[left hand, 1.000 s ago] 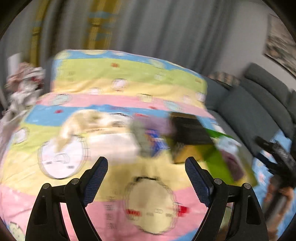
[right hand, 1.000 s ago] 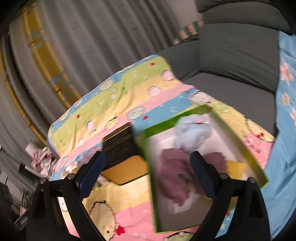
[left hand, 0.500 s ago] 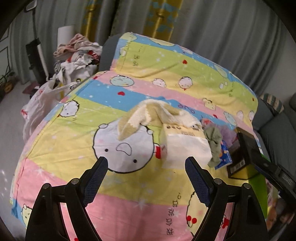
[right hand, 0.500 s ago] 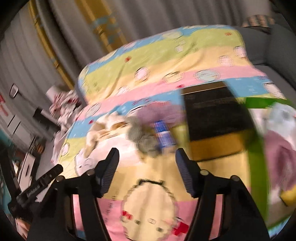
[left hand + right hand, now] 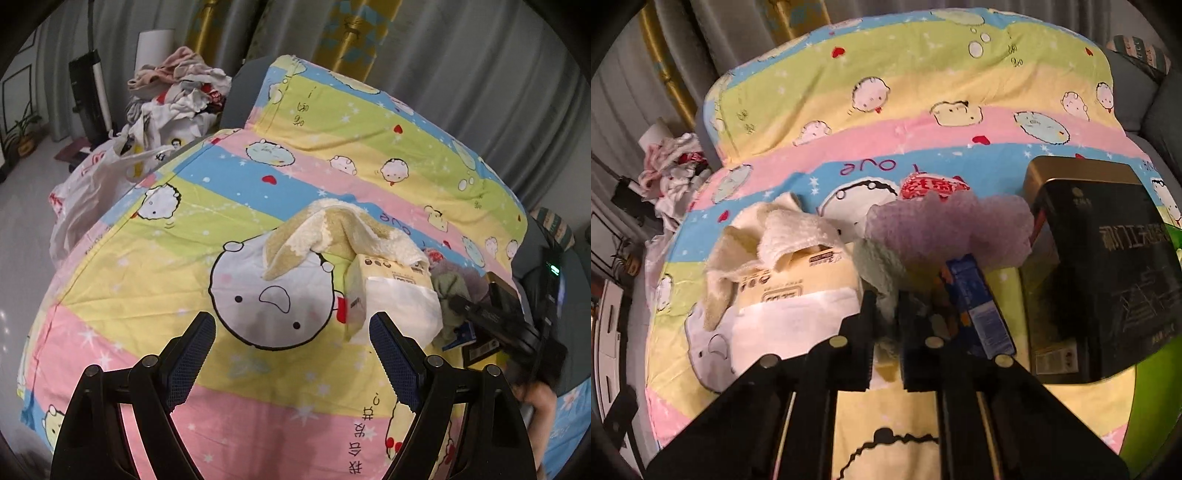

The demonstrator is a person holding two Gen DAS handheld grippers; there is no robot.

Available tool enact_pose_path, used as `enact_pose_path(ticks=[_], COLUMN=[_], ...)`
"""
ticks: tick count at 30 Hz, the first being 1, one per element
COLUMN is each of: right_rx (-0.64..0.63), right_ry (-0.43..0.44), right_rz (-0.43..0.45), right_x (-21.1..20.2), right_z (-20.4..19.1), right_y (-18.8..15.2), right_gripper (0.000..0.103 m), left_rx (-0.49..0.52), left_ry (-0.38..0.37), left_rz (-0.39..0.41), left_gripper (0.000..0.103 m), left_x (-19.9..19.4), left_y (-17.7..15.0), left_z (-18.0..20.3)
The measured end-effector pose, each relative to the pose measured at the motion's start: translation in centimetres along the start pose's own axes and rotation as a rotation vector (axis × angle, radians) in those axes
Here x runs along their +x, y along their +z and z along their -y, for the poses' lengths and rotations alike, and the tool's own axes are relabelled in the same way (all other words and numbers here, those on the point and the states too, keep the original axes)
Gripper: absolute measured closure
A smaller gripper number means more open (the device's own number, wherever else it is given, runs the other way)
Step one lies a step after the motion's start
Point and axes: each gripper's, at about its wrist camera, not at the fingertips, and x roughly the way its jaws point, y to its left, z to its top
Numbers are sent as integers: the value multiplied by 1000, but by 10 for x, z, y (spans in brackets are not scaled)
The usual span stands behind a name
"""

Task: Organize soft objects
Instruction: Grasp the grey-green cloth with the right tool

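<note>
The tissue box (image 5: 391,291) sits near the middle of the striped cartoon bedsheet (image 5: 184,229) and serves as the anchor for everything else. A cream-and-tan fleece towel (image 5: 332,229) is draped over the box's far top edge, one end trailing onto the sheet to the left of the box in the left wrist view. A white tissue sheet (image 5: 790,317) hangs over the box's near face.

Just right of the box lies a pale green washcloth (image 5: 882,269), touching the box's side. The right gripper (image 5: 886,325) has its fingers (image 5: 866,339) drawn narrow and pinched on the near edge of this green cloth — a sliver of it shows between the pads. Beyond the cloth, further right of the box, a lavender waffle-knit cloth (image 5: 949,229) lies bunched, partly covering a blue carton (image 5: 982,306). Further right again is a black-and-gold tin box (image 5: 1108,280), resting against a green tray (image 5: 1152,398) whose contents are out of sight.

The left gripper (image 5: 291,354) hangs above the sheet on the near-left side of the tissue box, its fingers (image 5: 192,354) spread wide with nothing between them — only bare sheet shows in the gap.

Well behind the box, off the bed's far left corner, a heap of clothes (image 5: 177,88) sits above a white plastic bag (image 5: 96,184).
</note>
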Motion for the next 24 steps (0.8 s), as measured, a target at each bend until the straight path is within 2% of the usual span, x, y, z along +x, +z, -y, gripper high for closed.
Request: enact_pose_path(ticks=[5, 7, 11, 14, 16, 18, 21, 22, 23, 24], right_rx=[-62, -78, -48, -20, 0, 30, 26, 43, 63, 87], right_ry=[105, 187, 408, 483, 464, 375, 174, 116, 104, 110], right_rz=[84, 104, 52, -23, -69, -112, -124, -132, -135, -129], right_x=[-56, -80, -103, -93, -79, -61, -44, -39, -38, -38], right_z=[-12, -17, -19, -17, -12, -2, 13, 21, 29, 37], right_y=[-21, -30, -59, -78, -86, -92, -91, -89, -87, -85], right_gripper=[94, 94, 94, 93, 91, 91, 86, 78, 63, 53], left_rx=[12, 29, 69, 94, 115, 133, 170, 179, 182, 186], left_ry=[-30, -29, -23, -36, -32, -20, -42, -54, -61, -76], left_rz=[-5, -22, -33, -39, -51, -75, -127, -144, -157, -181], left_gripper=[17, 17, 17, 17, 17, 17, 17, 17, 17, 17], left_x=[-2, 1, 3, 3, 6, 13, 23, 27, 29, 33], left_y=[-2, -4, -9, -14, -18, -23, -33, -37, -39, -43], left_z=[6, 11, 21, 28, 33, 38, 50, 54, 57, 61])
